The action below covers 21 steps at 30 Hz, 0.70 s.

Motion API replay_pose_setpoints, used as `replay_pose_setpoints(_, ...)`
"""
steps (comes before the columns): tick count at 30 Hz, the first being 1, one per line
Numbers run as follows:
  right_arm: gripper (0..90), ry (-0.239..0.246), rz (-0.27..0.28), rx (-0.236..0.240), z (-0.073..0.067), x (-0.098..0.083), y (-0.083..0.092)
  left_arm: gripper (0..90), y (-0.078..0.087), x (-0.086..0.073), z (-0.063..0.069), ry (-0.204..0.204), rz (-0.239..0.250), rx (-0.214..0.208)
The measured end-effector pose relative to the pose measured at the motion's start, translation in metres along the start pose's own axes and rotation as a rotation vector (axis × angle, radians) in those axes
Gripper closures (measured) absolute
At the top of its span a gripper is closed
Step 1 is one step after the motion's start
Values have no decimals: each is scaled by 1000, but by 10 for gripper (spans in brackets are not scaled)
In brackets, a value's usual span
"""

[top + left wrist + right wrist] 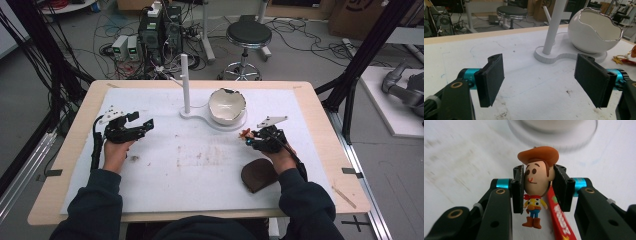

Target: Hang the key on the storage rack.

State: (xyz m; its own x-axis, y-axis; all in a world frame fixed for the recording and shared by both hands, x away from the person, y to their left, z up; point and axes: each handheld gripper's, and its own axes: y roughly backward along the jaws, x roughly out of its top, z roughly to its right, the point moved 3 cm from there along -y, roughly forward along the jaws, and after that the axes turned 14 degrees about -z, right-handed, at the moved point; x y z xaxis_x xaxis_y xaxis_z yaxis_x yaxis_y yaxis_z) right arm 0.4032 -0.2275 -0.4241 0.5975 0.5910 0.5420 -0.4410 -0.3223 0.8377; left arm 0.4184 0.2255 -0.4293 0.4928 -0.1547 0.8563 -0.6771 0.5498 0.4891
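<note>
Right gripper (536,186) clamps cowboy keychain figure (536,180) by head; left gripper (541,80) released, idle. Next, probably: lift, hang on white stand (185,82).

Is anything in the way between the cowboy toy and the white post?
Nothing visible blocks it. The right tool grips the cowboy toy by its head, and bare table lies between it and the white post, with the cracked-egg bowl just beside that path.

Left gripper (142,123) at nine o'clock, jaws apart over white mat (200,170). Right gripper (250,141) at three, beside orange toy (245,133). Bowl (227,106) at twelve; brown pad (258,175) at five.
</note>
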Motion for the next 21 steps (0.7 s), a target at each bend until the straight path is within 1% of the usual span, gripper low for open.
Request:
replay_pose_setpoints(1,644,0,0,0,0,0,0,237,0,0,0,0,0,0)
replay_pose_setpoints(2,645,10,41,11,0,5,7,238,0,0,0,-1,0,-1)
replay_pose_setpoints(3,645,13,60,18,0,8,10,239,0,0,0,3,2,-2)
replay_pose_setpoints(4,645,13,60,18,0,8,10,239,0,0,0,3,2,-2)
replay_pose_setpoints(5,648,23,99,26,0,15,19,239,1,0,0,2,3,-1)
replay_pose_setpoints(6,648,23,99,26,0,15,19,239,1,0,-1,4,5,-1)
replay_pose_setpoints(7,650,27,119,35,-1,20,24,239,1,0,-1,7,5,0)
replay_pose_setpoints(8,662,36,154,39,-2,28,32,239,1,0,-1,8,4,0)
replay_pose_setpoints(10,673,60,188,44,-4,40,42,239,1,0,-2,8,5,-1)
replay_pose_setpoints(11,673,60,188,44,-4,40,42,239,1,0,-2,8,6,0)
replay_pose_setpoints(12,677,67,202,48,-5,45,46,239,1,0,-2,8,6,0)
replay_pose_setpoints(13,683,79,198,36,-7,55,51,239,1,0,-2,9,4,-1)
replay_pose_setpoints(14,685,89,192,36,-7,58,51,239,1,0,-2,8,5,-1)
replay_pose_setpoints(15,685,89,192,36,-7,58,51,239,1,0,-2,9,6,-1)
replay_pose_setpoints(17,688,90,191,54,-8,63,49,240,1,0,-2,8,7,-1)
replay_pose_setpoints(18,689,99,205,65,-10,67,48,240,1,0,-2,9,6,-2)
replay_pose_setpoints(21,690,102,242,92,-13,73,51,240,1,-1,-2,11,4,-3)
